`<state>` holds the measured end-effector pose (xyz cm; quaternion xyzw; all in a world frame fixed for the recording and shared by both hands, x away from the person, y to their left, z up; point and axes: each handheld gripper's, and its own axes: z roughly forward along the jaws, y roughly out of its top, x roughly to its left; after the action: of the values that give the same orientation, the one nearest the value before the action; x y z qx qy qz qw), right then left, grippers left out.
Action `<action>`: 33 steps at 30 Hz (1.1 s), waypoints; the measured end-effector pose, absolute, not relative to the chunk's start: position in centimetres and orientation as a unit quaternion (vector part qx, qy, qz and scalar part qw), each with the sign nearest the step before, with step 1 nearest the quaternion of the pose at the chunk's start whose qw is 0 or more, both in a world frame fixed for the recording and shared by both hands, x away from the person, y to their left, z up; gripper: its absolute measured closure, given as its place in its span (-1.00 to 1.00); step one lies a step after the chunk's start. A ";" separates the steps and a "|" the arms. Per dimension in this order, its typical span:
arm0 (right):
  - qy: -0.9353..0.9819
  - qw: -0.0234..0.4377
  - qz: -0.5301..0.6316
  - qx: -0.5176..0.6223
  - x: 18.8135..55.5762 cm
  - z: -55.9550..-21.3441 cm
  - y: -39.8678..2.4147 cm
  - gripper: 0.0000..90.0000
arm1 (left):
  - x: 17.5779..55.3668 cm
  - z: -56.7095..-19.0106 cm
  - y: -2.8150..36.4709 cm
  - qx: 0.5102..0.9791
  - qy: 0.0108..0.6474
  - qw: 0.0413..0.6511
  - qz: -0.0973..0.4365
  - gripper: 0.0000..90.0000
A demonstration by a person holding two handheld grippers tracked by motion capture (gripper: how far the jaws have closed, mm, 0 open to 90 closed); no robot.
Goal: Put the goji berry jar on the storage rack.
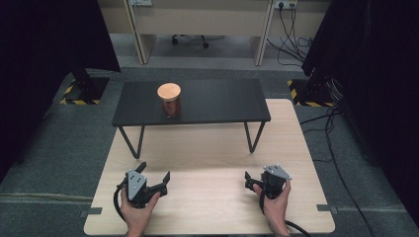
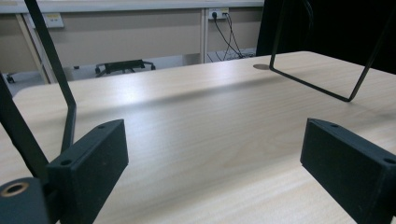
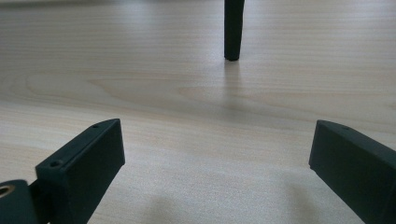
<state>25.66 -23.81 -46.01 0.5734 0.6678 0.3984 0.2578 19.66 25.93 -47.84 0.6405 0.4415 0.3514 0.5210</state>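
High view, table [image 1: 207,197]: light wood top, both hands low on its near edge.
High view, small table [image 1: 217,101]: black, thin bent legs, standing on the far half of the wood top.
High view, jar [image 1: 171,101]: reddish-brown, round orange lid, upright on the small table left of its middle, well apart from both tongs.
High view, left tongs [image 1: 153,174]: held in left hand [image 1: 138,207], jaws spread, empty, just above the wood.
High view, right tongs [image 1: 249,181]: held in right hand [image 1: 274,202], pointing left; spread hard to judge from here.
Left gripper view, left tongs [image 2: 212,158]: jaws wide apart, bare wood between; black leg [image 2: 322,70] of the small table ahead at right.
Right gripper view, right tongs [image 3: 215,163]: jaws wide apart, gripping nothing; one black leg tip [image 3: 233,30] on the wood ahead.
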 end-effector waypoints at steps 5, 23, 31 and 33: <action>0.668 0.259 0.398 0.573 25.6 -46.0 -23.8 -0.92 | 19.6 -48.5 25.6 0.648 0.446 0.509 0.349 -0.85; 0.669 0.258 0.398 0.573 25.7 -46.0 -23.8 -0.92 | 20.6 -49.5 24.7 0.661 0.469 0.485 0.327 -0.84; 0.668 0.259 0.397 0.573 25.7 -46.0 -23.8 -0.92 | 20.6 -49.5 24.5 0.660 0.472 0.484 0.328 -0.84; 0.669 0.260 0.397 0.573 25.6 -46.0 -23.7 -0.92 | 20.6 -49.5 24.6 0.659 0.473 0.484 0.328 -0.84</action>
<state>25.64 -23.72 -46.00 0.5728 0.6685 0.3969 0.2597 20.59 24.56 -49.48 0.6593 0.4727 0.3280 0.4840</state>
